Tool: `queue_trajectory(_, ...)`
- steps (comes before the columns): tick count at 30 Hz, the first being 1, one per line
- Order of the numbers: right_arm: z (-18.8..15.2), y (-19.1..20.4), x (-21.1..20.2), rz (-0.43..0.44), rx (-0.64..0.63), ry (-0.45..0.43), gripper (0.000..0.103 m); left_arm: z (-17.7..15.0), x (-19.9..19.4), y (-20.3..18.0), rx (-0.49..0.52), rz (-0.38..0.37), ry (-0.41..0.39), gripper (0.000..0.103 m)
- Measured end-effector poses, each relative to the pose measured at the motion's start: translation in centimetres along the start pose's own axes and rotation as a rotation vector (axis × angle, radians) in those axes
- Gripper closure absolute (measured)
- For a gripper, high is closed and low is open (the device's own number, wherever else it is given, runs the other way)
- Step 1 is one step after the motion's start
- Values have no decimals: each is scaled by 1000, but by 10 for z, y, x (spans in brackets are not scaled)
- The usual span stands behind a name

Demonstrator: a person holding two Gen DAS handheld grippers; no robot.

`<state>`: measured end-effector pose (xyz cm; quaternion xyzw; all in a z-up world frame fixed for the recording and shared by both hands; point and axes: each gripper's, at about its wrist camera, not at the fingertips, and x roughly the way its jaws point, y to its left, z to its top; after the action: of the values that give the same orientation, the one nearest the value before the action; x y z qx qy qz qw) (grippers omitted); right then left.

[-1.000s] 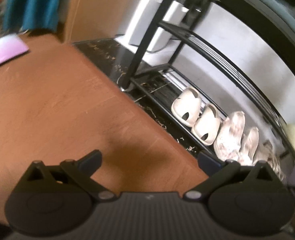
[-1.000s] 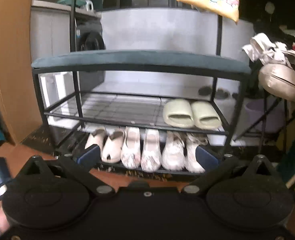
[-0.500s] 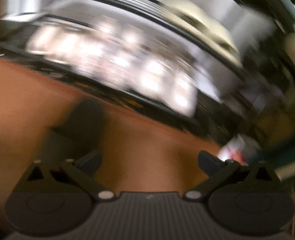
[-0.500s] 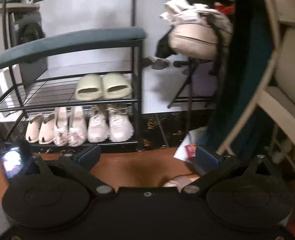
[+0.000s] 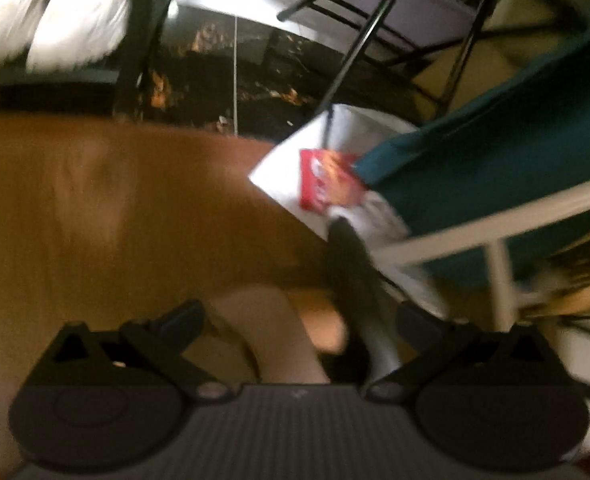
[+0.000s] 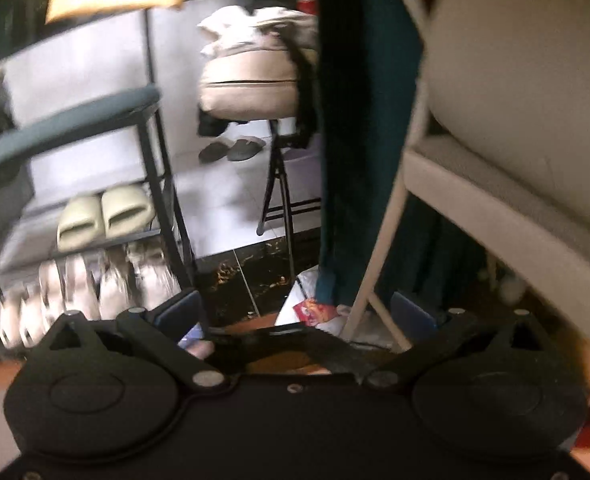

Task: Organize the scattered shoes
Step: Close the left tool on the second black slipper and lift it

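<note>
The next stray looks like a beige shoe (image 5: 271,336) lying on the brown floor (image 5: 95,220), low and right in between the left tool's (image 5: 301,318) fingers. It's too blurry to be sure what kind it is. Something dark and narrow (image 5: 349,276), maybe another shoe, sits just to the right of it, up against a white chair frame (image 5: 475,240).

What changed: 1 second ago both tools were pointed at the shoe rack (image 6: 163,184). Now both have swung off to the right, so the rack sits up and to the left of the right tool (image 6: 295,308), with the green slides (image 6: 103,216) on its middle shelf and a row of pale shoes (image 6: 95,284) on the shelf below. The left one has tipped down at the floor past the rack's end.

Both tools are released, fingers spread wide, nothing in either.

So the rack part seems sorted and the person is probably hunting leftovers. Ahead of the left tool there's also white paper (image 5: 295,160) with a red packet (image 5: 327,184) and a teal cloth (image 5: 495,152), which is clutter rather than shoes. The next grab likely needs the left tool dropping onto that beige one.
</note>
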<state>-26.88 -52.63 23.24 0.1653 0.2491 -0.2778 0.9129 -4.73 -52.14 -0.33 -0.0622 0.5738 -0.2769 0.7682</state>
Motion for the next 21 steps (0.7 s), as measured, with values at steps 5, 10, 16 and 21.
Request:
queue_trajectory(5, 1, -12, -1, 7, 67, -21, 0, 1, 47, -12, -3, -53, 114, 24)
queue_trajectory(10, 3, -15, -4, -7, 81, -45, 0, 12, 45, 0, 15, -235, 161, 78)
queue_trajectory(16, -2, 1, -5, 32, 29, -44, 0, 10, -1, 4, 108, -308, 85, 82)
queue_trajectory(21, -1, 13, -16, 45, -21, -108, 0, 7, -52, 16, 116, -410, 54, 86)
